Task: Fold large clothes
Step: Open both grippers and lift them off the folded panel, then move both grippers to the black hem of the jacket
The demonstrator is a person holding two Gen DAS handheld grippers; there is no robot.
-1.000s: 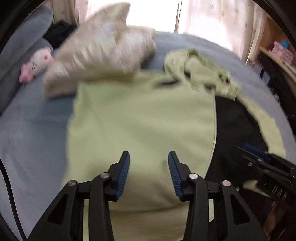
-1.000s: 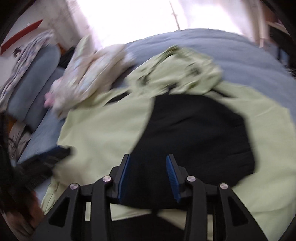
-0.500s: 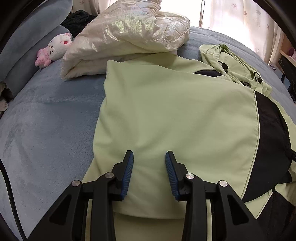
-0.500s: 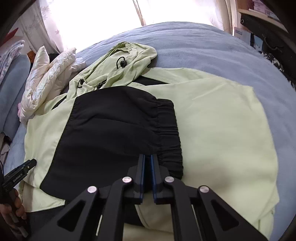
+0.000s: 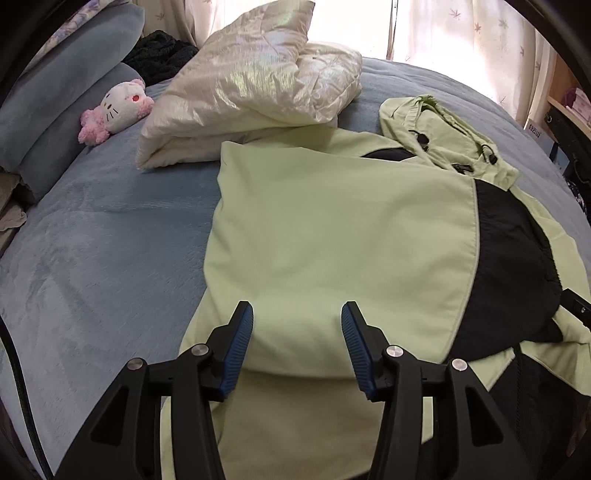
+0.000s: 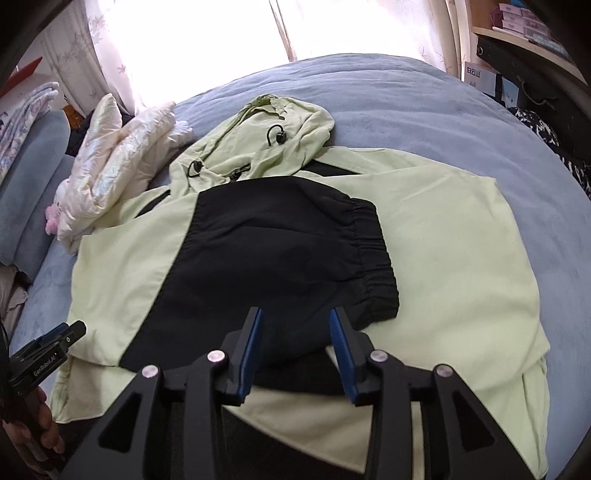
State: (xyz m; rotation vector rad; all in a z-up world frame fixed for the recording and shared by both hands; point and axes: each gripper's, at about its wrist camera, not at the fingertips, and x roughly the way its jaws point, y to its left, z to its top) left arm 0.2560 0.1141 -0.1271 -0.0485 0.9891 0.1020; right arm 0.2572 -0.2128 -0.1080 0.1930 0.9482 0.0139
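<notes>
A light green hooded jacket (image 5: pixel 332 236) with black panels lies flat on the blue bed; it also shows in the right wrist view (image 6: pixel 454 258). Its hood (image 6: pixel 266 147) points to the far side. A black sleeve (image 6: pixel 288 254) with an elastic cuff (image 6: pixel 373 258) is folded across the middle. A green side panel is folded over on the left. My left gripper (image 5: pixel 297 321) is open and empty above the near left part of the jacket. My right gripper (image 6: pixel 295 326) is open and empty just above the near edge of the black sleeve.
A folded cream puffer jacket (image 5: pixel 251 96) lies at the far left of the bed, touching the green jacket. A pink and white plush toy (image 5: pixel 114 107) and grey pillows (image 5: pixel 48 110) lie beyond it. Shelves (image 6: pixel 524 33) stand at the right. The left gripper's body (image 6: pixel 44 354) shows at the lower left.
My right gripper was shut half a second ago and is now open over the black sleeve. The left gripper stayed open and spread a little wider. Both views have steadied.
</notes>
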